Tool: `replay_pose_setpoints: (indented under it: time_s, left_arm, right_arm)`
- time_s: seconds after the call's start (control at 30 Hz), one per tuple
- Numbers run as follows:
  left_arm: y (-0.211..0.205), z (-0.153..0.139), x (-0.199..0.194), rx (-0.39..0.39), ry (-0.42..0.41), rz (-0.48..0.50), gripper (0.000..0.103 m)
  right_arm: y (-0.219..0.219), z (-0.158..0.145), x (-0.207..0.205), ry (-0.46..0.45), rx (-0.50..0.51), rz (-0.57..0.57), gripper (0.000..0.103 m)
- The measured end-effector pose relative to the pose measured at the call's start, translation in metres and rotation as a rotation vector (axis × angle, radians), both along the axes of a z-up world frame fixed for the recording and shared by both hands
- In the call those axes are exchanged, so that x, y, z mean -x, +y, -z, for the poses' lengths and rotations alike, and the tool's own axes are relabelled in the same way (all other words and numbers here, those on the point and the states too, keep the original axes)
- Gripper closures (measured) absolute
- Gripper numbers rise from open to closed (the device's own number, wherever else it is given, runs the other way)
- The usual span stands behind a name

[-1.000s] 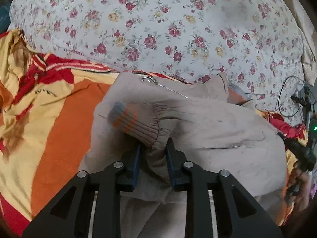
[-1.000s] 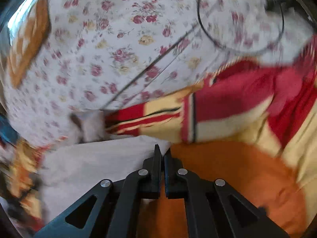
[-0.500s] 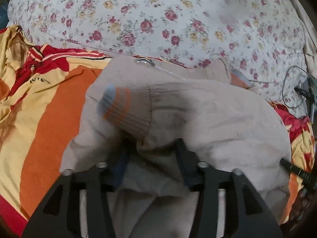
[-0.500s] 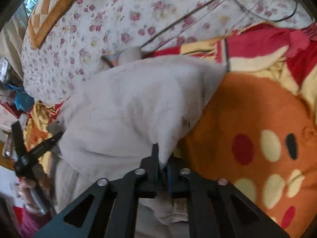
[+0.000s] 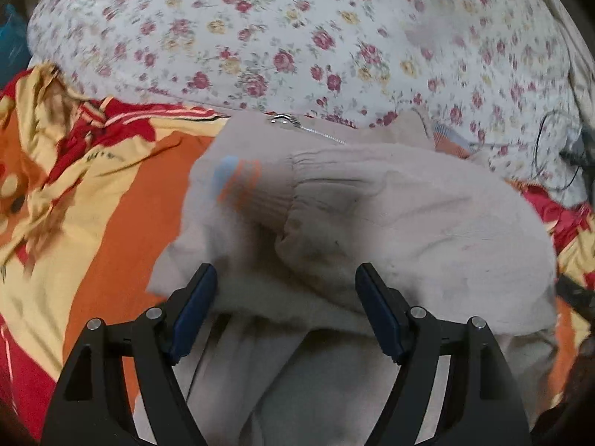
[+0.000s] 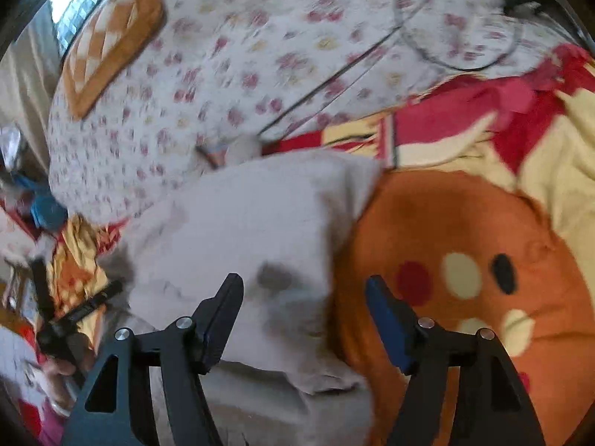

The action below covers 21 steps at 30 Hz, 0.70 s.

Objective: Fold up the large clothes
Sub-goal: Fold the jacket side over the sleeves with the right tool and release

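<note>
L tongs (image 5: pixel 286 286) apart | R tongs (image 6: pixel 305 297) apart | jacket (image 5: pixel 409 223) on blanket (image 5: pixel 122 193), just ahead of both tongs

Left gripper (image 5: pixel 286 293): jaws spread wide, nothing between them; jacket (image 5: pixel 409 223) bulk lies directly ahead, its striped cuff (image 5: pixel 241 182) folded across the front. Open blanket (image 5: pixel 111 204) on its left side. Floral quilt (image 5: pixel 297 37) blocks beyond. Right gripper (image 6: pixel 305 297): jaws apart, straddling jacket edge (image 6: pixel 331 260); bare blanket (image 6: pixel 465 241) on its right. Cable (image 6: pixel 446 63) loops over quilt behind.
</note>
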State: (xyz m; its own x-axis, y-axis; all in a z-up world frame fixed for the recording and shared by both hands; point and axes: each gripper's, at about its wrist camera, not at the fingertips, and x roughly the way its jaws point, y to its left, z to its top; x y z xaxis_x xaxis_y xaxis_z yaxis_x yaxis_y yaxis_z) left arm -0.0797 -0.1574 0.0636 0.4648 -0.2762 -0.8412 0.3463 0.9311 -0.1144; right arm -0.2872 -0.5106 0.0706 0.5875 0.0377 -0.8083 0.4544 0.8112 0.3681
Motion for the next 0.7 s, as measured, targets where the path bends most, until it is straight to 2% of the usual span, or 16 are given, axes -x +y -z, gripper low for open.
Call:
replay_pose_setpoints:
  time_s: [0.07, 0.1, 0.13, 0.23, 0.3, 0.4, 0.47, 0.57, 0.67, 0.7]
  left_arm:
    - [0.008, -0.004, 0.007, 0.016, 0.013, -0.007, 0.026]
    - [0.012, -0.007, 0.011, 0.019, 0.015, -0.008, 0.026]
    - [0.017, -0.010, 0.014, 0.015, 0.013, -0.007, 0.026]
    - [0.040, -0.020, 0.024, 0.005, -0.027, -0.025, 0.026]
    - [0.056, -0.020, 0.026, 0.010, -0.048, -0.074, 0.026]
    - [0.071, -0.009, 0.023, 0.051, 0.012, -0.123, 0.026]
    - [0.076, -0.002, 0.025, 0.076, 0.047, -0.129, 0.026]
    - [0.079, -0.002, 0.032, 0.054, 0.028, -0.128, 0.026]
    - [0.081, -0.004, 0.040, 0.044, 0.016, -0.133, 0.026]
    - [0.082, -0.004, 0.043, 0.047, 0.017, -0.135, 0.026]
  right_arm:
    - [0.002, 0.011, -0.013, 0.010, -0.023, -0.005, 0.043]
    - [0.000, 0.019, -0.021, 0.025, -0.056, -0.021, 0.079]
    - [0.000, 0.021, -0.021, 0.039, -0.049, -0.027, 0.098]
    - [-0.007, 0.002, -0.009, -0.002, 0.047, -0.015, 0.100]
    - [-0.016, -0.002, 0.001, 0.012, 0.095, 0.017, 0.103]
    - [-0.027, 0.015, 0.003, 0.089, 0.143, 0.073, 0.103]
    - [-0.031, 0.022, 0.008, 0.098, 0.107, 0.084, 0.103]
    - [-0.026, 0.006, 0.018, 0.071, 0.128, 0.090, 0.102]
    - [-0.011, -0.021, 0.023, 0.035, 0.188, 0.097, 0.079]
    - [-0.002, -0.030, 0.024, 0.011, 0.196, 0.069, 0.066]
